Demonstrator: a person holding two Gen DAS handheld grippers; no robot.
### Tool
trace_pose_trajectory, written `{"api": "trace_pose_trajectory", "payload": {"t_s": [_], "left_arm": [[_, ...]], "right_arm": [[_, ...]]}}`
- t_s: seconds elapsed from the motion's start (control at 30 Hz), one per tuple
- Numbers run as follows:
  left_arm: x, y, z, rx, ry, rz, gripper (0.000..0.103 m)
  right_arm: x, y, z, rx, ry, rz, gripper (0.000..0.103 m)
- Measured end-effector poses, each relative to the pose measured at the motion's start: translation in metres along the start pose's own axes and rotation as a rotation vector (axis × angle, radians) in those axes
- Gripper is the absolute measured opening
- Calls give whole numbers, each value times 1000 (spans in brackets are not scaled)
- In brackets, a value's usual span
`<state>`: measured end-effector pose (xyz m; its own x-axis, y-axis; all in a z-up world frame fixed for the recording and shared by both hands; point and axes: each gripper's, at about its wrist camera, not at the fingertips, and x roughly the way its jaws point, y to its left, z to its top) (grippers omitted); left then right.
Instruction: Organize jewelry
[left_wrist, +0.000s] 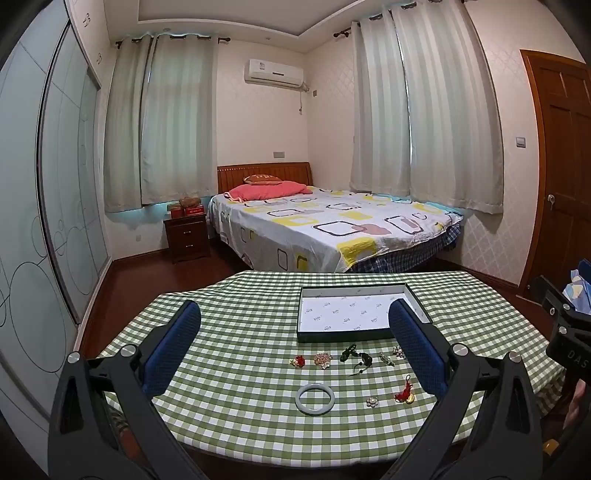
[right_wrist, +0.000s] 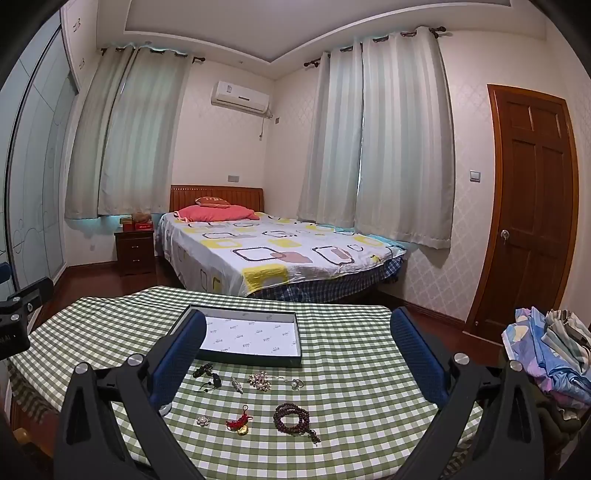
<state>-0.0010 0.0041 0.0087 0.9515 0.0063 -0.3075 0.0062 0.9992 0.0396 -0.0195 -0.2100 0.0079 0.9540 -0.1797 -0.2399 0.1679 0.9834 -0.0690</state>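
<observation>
— What lay nearest on the surface (left_wrist: 229, 406)?

— A pale bangle (left_wrist: 315, 398) lay closest in the left view, with a small pearl flower brooch (left_wrist: 372, 401) and a red knotted charm (left_wrist: 405, 392) to its right. The right view added a coil of dark wooden beads (right_wrist: 291, 416) beside that charm.

— And behind those?

— A row of small pieces: a red flower piece (left_wrist: 297, 361), a pinkish brooch (left_wrist: 323, 359), dark green corded pendants (left_wrist: 355, 355), a slim clip (left_wrist: 386, 359), a pearl cluster (right_wrist: 260, 381) and a ring (right_wrist: 296, 384).

— Was anything in the box?

— No. The shallow black box (left_wrist: 419, 301) sat just past that row, showing only its white printed lining.

— How were the claws?

— The left claw (left_wrist: 295, 347) and right claw (right_wrist: 295, 354) both stood spread wide, gripping nothing, tilted slightly downward above the near edge of the surface, the jewelry lying between their blue pads.

— Farther off?

— A bed (left_wrist: 332, 225) with a patterned sheet, then curtains.
</observation>
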Motion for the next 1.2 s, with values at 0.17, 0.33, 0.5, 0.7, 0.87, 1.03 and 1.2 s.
{"api": "trace_pose_trajectory", "payload": {"t_s": [0.17, 0.33, 0.5, 0.7, 0.87, 1.03, 1.2], "left_arm": [[0, 0, 0, 0, -1, 1, 99], [-1, 1, 3, -2, 0, 1, 99], [-1, 1, 2, 0, -2, 1, 99], [-1, 1, 1, -1, -2, 1, 99], [-1, 1, 1, 0, -1, 1, 99], [-1, 1, 2, -1, -2, 2, 99], [0, 1, 2, -1, 0, 2, 99]], "right_arm": [[0, 0, 0, 0, -1, -1, 97], [1, 0, 0, 1, 1, 1, 97], [1, 0, 0, 0, -2, 0, 97], [1, 1, -1, -2, -2, -1, 97], [1, 2, -2, -2, -2, -2, 97], [1, -2, 1, -3, -3, -2, 97], [1, -2, 0, -2, -4, -2, 97]]}}
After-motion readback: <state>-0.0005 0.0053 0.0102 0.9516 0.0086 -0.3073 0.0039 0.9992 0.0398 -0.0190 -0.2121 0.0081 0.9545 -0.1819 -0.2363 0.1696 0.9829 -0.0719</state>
